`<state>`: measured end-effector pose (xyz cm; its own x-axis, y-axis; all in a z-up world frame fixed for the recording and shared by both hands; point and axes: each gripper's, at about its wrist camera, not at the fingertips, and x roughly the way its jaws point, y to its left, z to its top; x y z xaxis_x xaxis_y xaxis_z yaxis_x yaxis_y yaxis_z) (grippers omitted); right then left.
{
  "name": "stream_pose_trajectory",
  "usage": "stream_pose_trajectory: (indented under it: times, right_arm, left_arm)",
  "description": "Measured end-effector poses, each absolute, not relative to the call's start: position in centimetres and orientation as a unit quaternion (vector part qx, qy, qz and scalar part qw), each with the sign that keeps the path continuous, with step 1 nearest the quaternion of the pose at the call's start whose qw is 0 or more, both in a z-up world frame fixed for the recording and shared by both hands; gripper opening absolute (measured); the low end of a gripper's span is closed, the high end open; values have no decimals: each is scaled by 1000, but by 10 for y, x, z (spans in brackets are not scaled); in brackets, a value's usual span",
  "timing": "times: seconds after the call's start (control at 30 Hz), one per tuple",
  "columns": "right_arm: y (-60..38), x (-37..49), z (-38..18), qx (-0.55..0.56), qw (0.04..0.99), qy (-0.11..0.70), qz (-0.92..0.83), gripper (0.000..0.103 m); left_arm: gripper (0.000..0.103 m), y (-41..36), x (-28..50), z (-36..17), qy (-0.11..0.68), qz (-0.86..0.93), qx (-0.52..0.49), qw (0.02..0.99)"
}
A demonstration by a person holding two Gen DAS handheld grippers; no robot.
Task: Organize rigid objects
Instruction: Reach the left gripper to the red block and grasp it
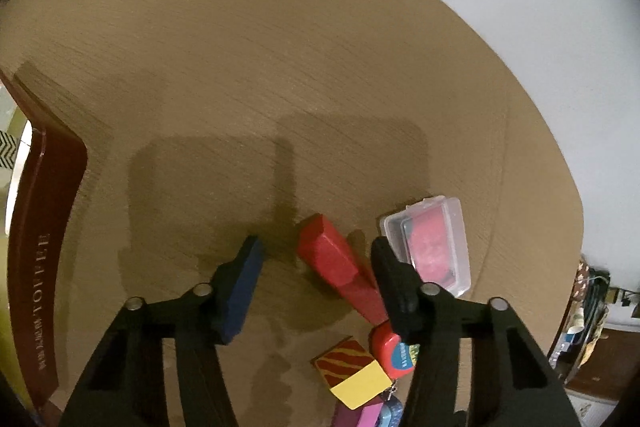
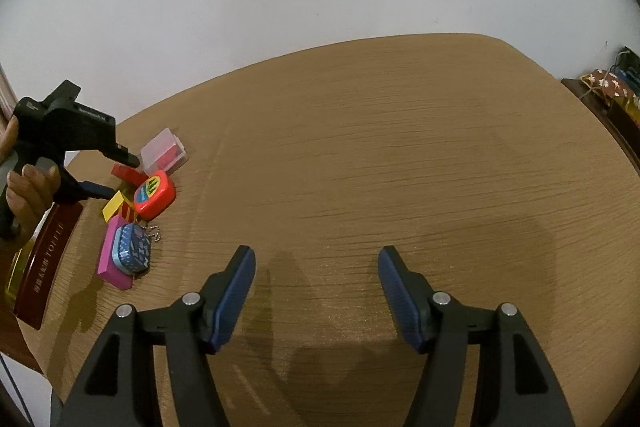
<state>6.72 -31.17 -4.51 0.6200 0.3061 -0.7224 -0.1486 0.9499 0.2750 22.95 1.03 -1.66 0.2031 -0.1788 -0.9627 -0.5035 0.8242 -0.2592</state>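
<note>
A red wooden block [image 1: 328, 255] lies on the wooden table [image 1: 240, 67] between the fingers of my left gripper [image 1: 316, 251]. The right finger is against the block, while the left pad [image 1: 244, 279] stands clear of it with a gap, so the gripper is open. Beside the block are a clear plastic box [image 1: 432, 239] with red contents, a red tape-measure-like case [image 1: 390, 349] and a yellow and red striped block [image 1: 352, 367]. My right gripper [image 2: 316, 259] hangs open over bare table, nothing between its fingers. From there the left gripper [image 2: 122, 175] shows at the far left, held by a hand [image 2: 28, 195].
A pink block [image 2: 110, 255] with a blue keychain pouch [image 2: 134, 247] on it lies nearer the table's front. A dark red box [image 2: 44, 259] lettered TOFFEE stands at the left edge. A side shelf [image 2: 612, 91] with clutter is at the far right; a white wall is behind.
</note>
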Motion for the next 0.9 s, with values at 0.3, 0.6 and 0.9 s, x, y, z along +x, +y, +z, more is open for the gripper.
stream_pose_trajectory:
  times: [0.3, 0.6, 0.9]
  right_arm:
    - [-314, 67, -42, 104, 894, 415, 130, 66]
    - [-315, 67, -41, 107, 894, 415, 131, 67]
    - [-317, 66, -41, 112, 893, 414, 132, 67]
  left_arm:
    - [33, 17, 223, -12, 623, 82, -249, 737]
    - [42, 8, 238, -5, 630, 79, -239, 735]
    - [12, 14, 243, 14, 607, 61, -242, 755]
